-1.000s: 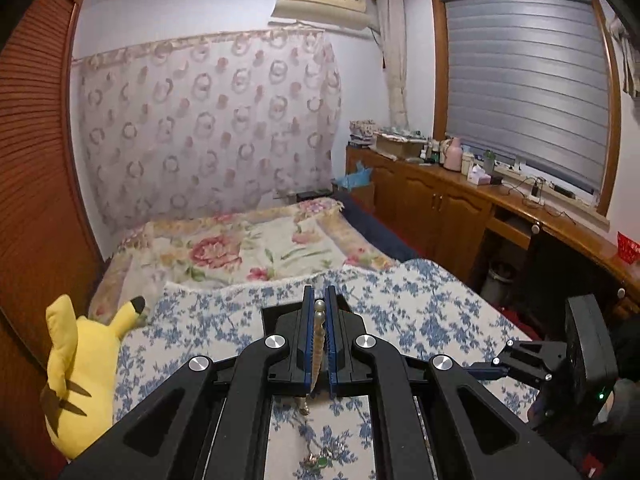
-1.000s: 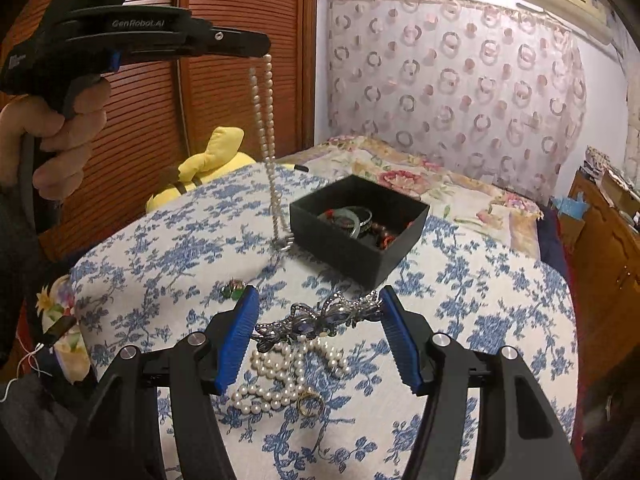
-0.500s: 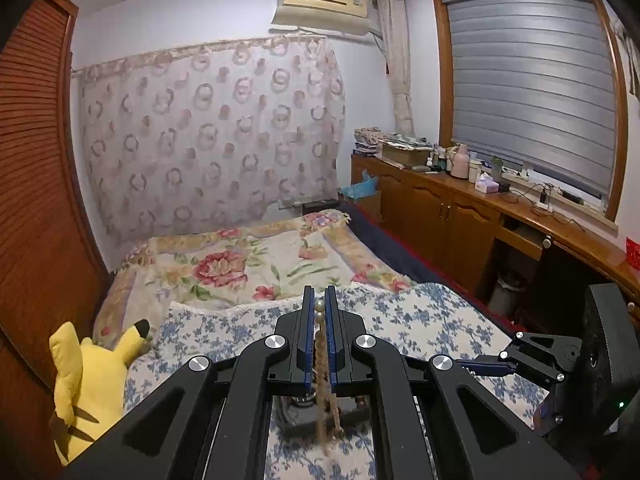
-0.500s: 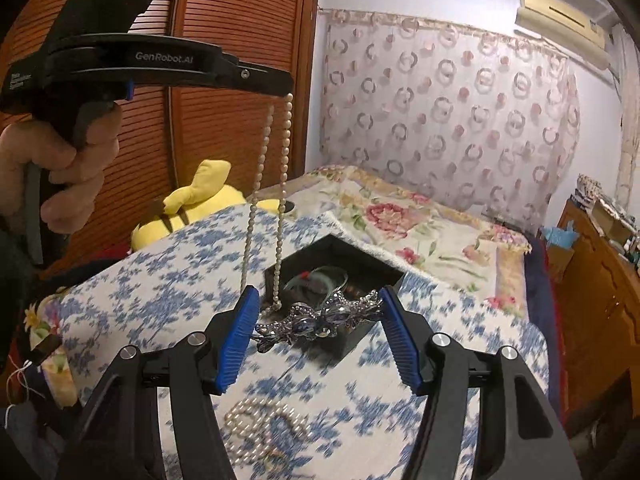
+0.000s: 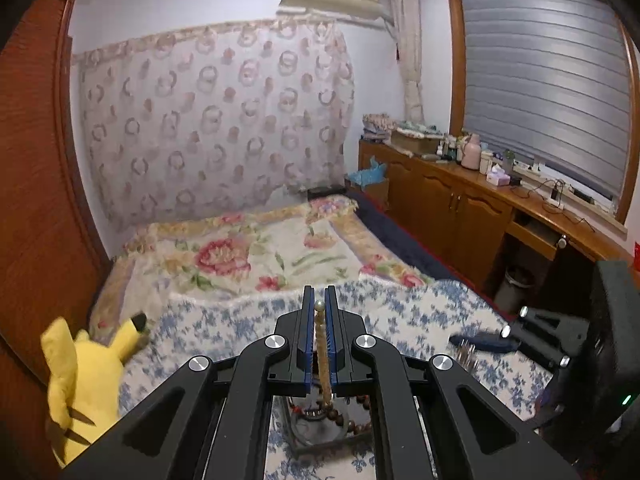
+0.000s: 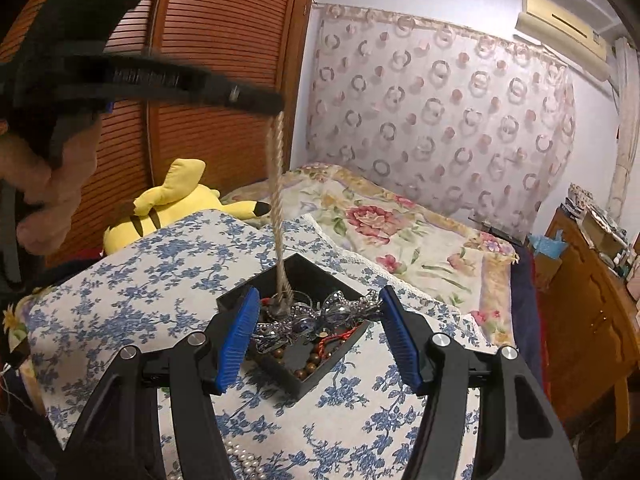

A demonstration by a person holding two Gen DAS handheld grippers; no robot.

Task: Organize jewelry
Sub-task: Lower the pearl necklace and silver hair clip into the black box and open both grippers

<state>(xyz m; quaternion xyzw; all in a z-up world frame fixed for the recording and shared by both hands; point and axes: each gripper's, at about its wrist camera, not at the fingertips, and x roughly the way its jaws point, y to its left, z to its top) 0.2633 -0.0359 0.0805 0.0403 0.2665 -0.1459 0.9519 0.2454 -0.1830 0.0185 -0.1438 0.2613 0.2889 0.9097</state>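
Observation:
My left gripper (image 5: 319,308) is shut on a pearl necklace (image 5: 322,356). The necklace (image 6: 277,208) hangs straight down from the left gripper (image 6: 276,104) into a black jewelry box (image 6: 280,372) on the blue floral cloth. My right gripper (image 6: 316,336) holds a silver jeweled hair clip (image 6: 320,314) between its blue pads, right over the box. Brown beads and a red cord lie in the box. The box also shows below my left gripper (image 5: 316,436).
A white pearl strand (image 6: 244,460) lies on the cloth near the front edge. A yellow plush toy (image 6: 176,204) sits at the left by the wooden wardrobe. A flowered bedspread (image 6: 400,232) lies behind. A wooden cabinet (image 5: 460,208) runs along the right wall.
Both grippers have moved forward over the black box. The pearl necklace's lower end has dropped into the box. The hair clip now hangs right above the box's contents.

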